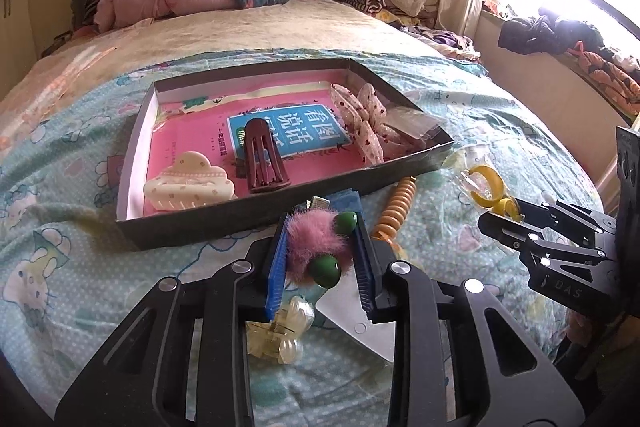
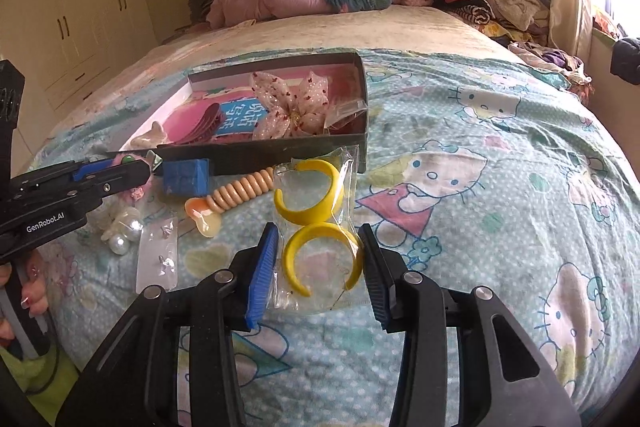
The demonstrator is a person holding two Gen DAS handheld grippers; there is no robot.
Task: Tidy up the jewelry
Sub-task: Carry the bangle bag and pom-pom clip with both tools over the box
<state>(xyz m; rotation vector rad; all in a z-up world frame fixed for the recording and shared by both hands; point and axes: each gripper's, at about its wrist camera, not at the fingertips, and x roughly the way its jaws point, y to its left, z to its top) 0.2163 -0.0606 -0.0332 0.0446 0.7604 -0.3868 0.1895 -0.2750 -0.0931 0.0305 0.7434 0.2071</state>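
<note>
My left gripper point(image 1: 320, 259) is shut on a pink fluffy hair tie with green beads point(image 1: 316, 247), held just in front of the dark cardboard tray point(image 1: 200, 227). The tray holds a cream claw clip point(image 1: 190, 183), a brown hair clip point(image 1: 264, 155) and a spotted fabric flower point(image 1: 364, 123) on a pink book. My right gripper point(image 2: 320, 263) is open, its jaws on either side of a clear bag with two yellow hoop earrings point(image 2: 316, 219) on the bedsheet; whether they touch it is unclear. The left gripper also shows in the right wrist view point(image 2: 120, 171).
Loose on the sheet by the tray: an orange coiled hair tie point(image 2: 244, 191), a blue block point(image 2: 186, 177), a pearl clip point(image 2: 122, 227), a small clear packet of studs point(image 2: 158, 259) and a white card point(image 1: 360, 319). Bedding and clothes are piled at the headboard.
</note>
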